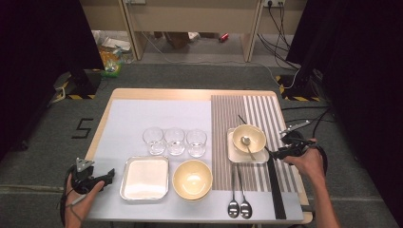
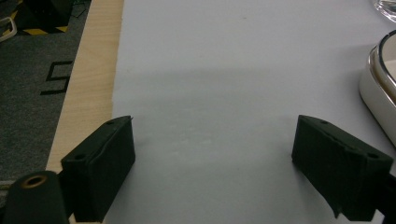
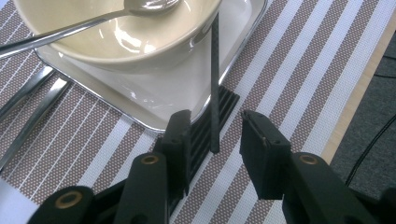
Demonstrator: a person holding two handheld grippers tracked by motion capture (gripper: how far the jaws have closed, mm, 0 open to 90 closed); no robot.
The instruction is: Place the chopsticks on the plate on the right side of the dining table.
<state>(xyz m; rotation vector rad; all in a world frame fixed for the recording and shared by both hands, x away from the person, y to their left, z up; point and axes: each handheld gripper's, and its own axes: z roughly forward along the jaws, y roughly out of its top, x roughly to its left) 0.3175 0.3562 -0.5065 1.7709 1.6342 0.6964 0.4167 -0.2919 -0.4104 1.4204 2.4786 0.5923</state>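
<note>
The right tongs are standing parted around a thin dark stick, unpressed, leaning against the bowl near the tabletop's right edge; the left tongs are gaping wide, empty.

I see a thin black chopstick leaning tilted, its upper end resting on the rim of my cream bowl, its lower end down just off the corner of the tray that the bowl sits on.

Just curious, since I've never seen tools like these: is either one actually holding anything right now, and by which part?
Nothing is held. The left gripper is open over bare table. The right gripper has its jaws apart around the near end of a thin black stick, without pressing on it.
</note>
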